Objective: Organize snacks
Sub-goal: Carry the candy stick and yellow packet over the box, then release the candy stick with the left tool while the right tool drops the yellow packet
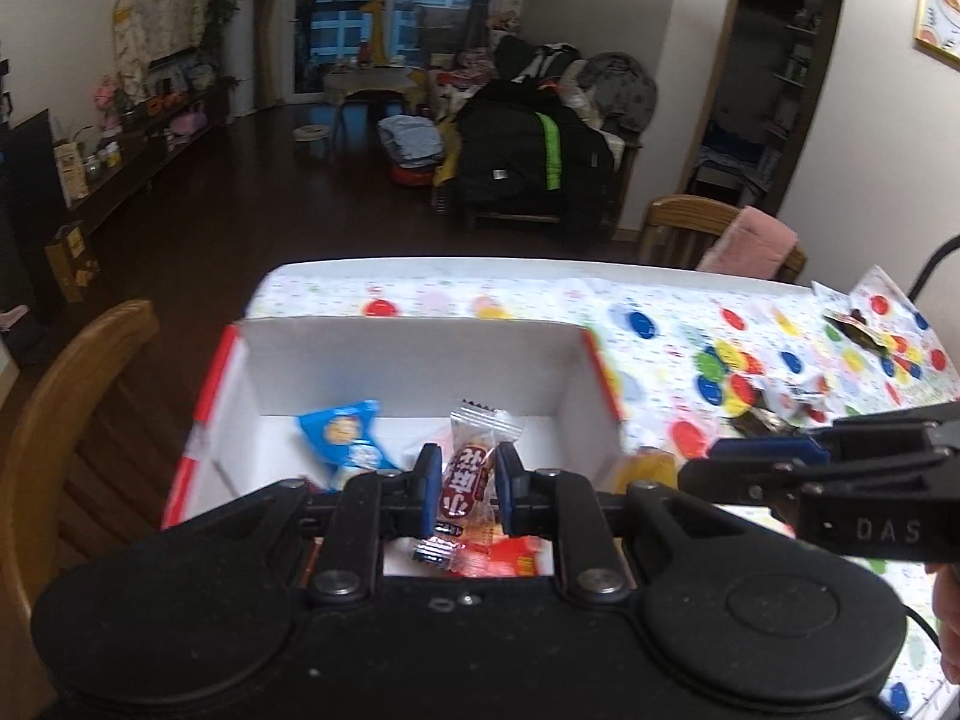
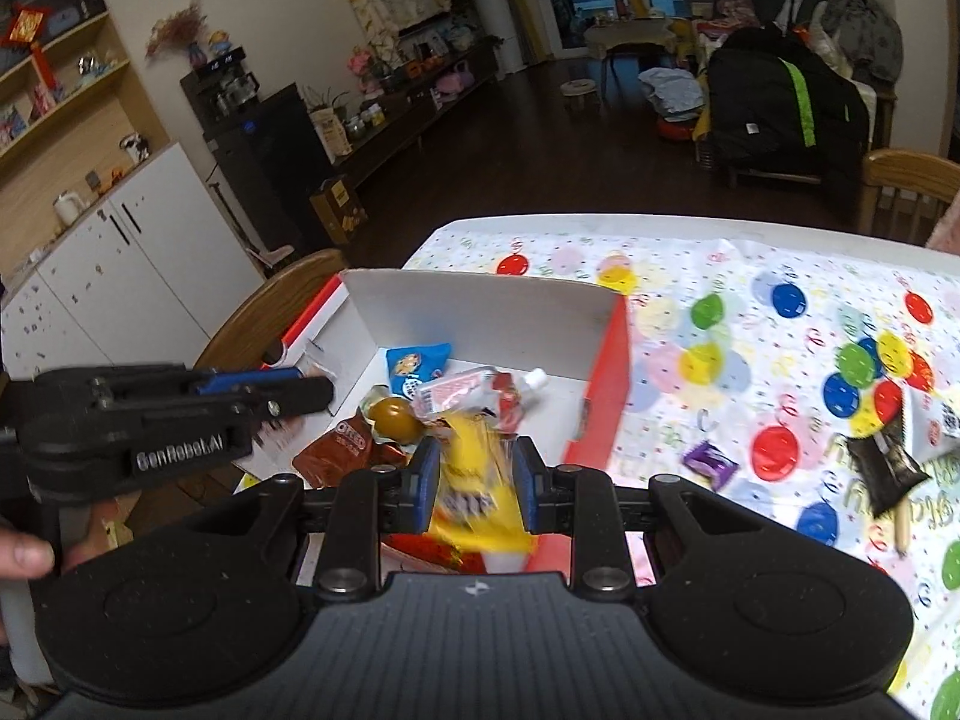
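Item: my left gripper [image 1: 462, 489] clamps a red-wrapped candy [image 1: 465, 480] and my right gripper [image 2: 474, 483] pinches a yellow packet [image 2: 474, 480], both above the white box [image 1: 408, 360]; I should lower before releasing, clear of each other.

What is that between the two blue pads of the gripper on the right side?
A yellow snack packet, motion-blurred, sits between the right gripper's pads over the white box. The right wrist view shows it; whether the pads pinch it is unclear.
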A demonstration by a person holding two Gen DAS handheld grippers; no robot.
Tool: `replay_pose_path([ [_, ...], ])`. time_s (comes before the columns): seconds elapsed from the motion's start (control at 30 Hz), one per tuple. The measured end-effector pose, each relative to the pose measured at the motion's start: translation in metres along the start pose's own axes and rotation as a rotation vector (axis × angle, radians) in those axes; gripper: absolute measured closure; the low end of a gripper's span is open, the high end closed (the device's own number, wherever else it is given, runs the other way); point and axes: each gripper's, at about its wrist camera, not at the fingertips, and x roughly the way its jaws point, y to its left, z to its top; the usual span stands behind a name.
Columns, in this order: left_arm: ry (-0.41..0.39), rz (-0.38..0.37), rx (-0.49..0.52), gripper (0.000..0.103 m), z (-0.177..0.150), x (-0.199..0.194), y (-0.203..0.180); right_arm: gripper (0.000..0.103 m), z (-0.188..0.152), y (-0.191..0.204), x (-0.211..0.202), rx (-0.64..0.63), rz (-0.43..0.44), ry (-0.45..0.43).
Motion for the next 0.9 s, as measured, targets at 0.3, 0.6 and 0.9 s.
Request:
replay_pose_path([
  [0.3,0.079,0.088,-0.012,0.088,0.009,0.043,0.055,0.077,0.005,0.016,0.05,-0.031,-0.047,0.081],
  [0.6,0.173,0.119,0.032,0.088,0.007,0.094,0.073,0.077,-0.005,0.014,0.08,-0.024,-0.055,0.15],
  [0.9,0.263,0.129,0.091,0.085,-0.004,0.119,0.067,0.077,-0.011,0.013,0.088,-0.022,-0.066,0.178],
])
